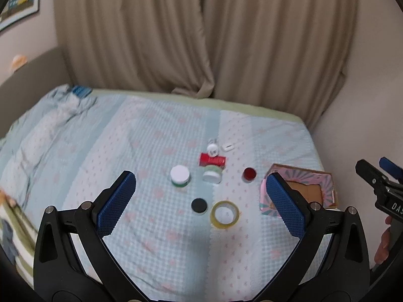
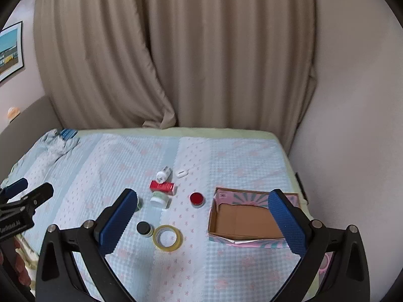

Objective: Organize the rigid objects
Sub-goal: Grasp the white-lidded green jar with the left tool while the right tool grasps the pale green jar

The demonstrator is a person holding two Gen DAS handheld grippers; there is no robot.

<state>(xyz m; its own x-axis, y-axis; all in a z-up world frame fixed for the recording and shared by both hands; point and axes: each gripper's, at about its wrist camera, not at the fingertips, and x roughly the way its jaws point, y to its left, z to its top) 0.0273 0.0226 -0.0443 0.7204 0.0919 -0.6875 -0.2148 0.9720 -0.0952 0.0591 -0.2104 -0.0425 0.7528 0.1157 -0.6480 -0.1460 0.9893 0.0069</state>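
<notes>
Rigid objects, i.e. tape roll (image 2: 167,237), black-lid jar (image 2: 144,227), red box (image 2: 162,186) etc, lie mid-bed w/ open cardboard box (image 2: 245,222) near bed's right edge; left gripper (image 1: 201,198) & right gripper (image 2: 201,222) both spread, empty; risk: soft bedding lets jars roll.

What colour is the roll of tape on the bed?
The tape roll is yellow, with a see-through middle showing the bedsheet. It shows best in the right wrist view.
</notes>
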